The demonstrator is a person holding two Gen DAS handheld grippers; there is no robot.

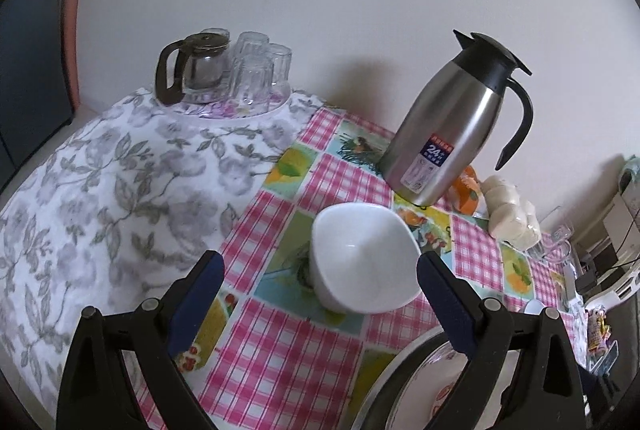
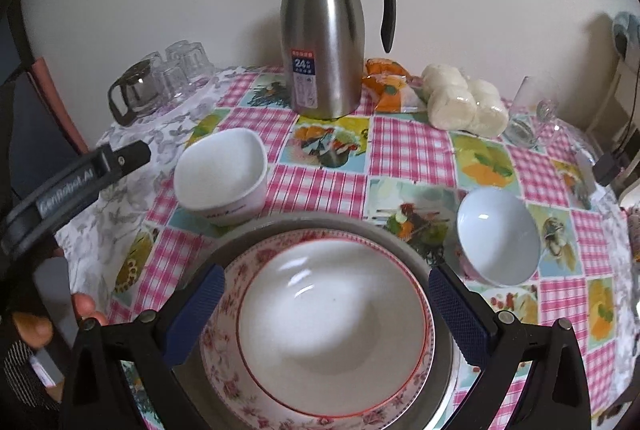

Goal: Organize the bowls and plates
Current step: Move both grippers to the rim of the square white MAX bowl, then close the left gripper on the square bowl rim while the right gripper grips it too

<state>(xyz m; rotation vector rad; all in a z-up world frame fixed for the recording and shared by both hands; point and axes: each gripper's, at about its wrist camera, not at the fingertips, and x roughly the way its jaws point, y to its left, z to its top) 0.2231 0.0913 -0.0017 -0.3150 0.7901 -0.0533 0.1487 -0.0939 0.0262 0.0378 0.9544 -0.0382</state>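
The tablecloth (image 2: 408, 150) has pink and white checks mixed with bright fruit pictures in yellow, green and blue. Left of it lies a white cloth (image 1: 100, 190) with grey leaves and pale purple flowers. The jug (image 2: 324, 38) at the back of the tablecloth is shiny silver with a black top and handle. The square bowl (image 2: 220, 174) on the tablecloth is white. The plate (image 2: 224, 350) at the near edge of the tablecloth is white with pink flowers, and the bowl (image 2: 332, 326) on it has a red rim. The small bowl (image 2: 498, 236) right of the plate is pale blue inside. Both grippers have dark blue pads (image 2: 196, 314) on black arms.
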